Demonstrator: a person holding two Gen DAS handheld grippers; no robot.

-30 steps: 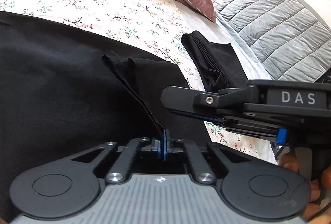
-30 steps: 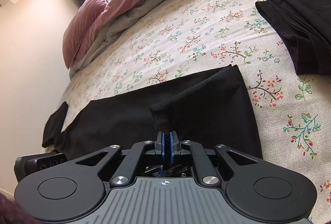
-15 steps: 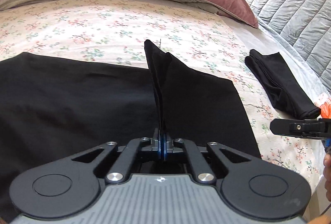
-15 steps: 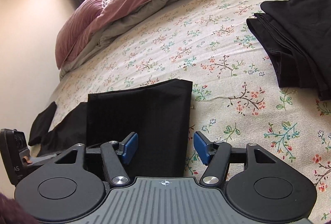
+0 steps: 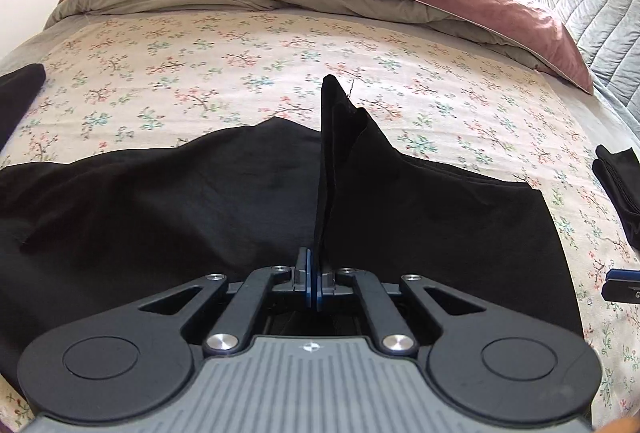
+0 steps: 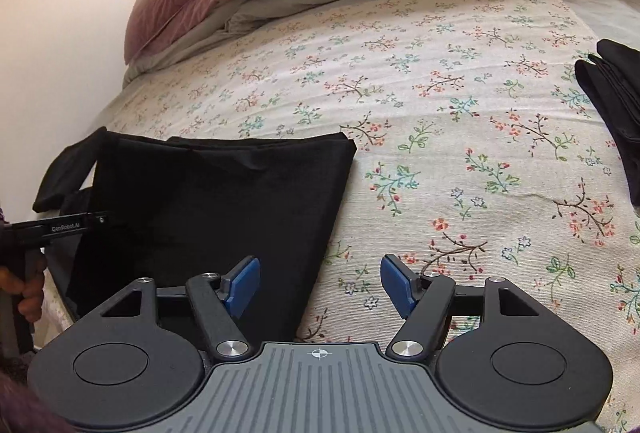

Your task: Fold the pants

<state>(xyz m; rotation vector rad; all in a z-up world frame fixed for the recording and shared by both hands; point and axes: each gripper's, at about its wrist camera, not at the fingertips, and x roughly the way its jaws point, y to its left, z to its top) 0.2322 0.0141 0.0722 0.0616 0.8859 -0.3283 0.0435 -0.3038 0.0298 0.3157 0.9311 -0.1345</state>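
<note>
1. Mid-fold: the left gripper (image 5: 312, 279) is pinching a hem of the black pants (image 5: 168, 201), lifting it just ahead of its jaws.
2. The right gripper (image 6: 320, 287) has just been opening; jaws spread, nothing between them, with the pants to its left on the bed (image 6: 460, 81).
3. Next, I judge, lay the hem down flat.
4. A folded black pile (image 6: 616, 113) lies far right, well clear.

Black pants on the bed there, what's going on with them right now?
A person is folding the black pants on the floral sheet, with tongs in each hand. The left tongs are shut on an edge of the cloth, holding it up over the rest of the pants. The right tongs have just been opening and stand open with nothing between them. A folded dark pile lies to the right.
</note>
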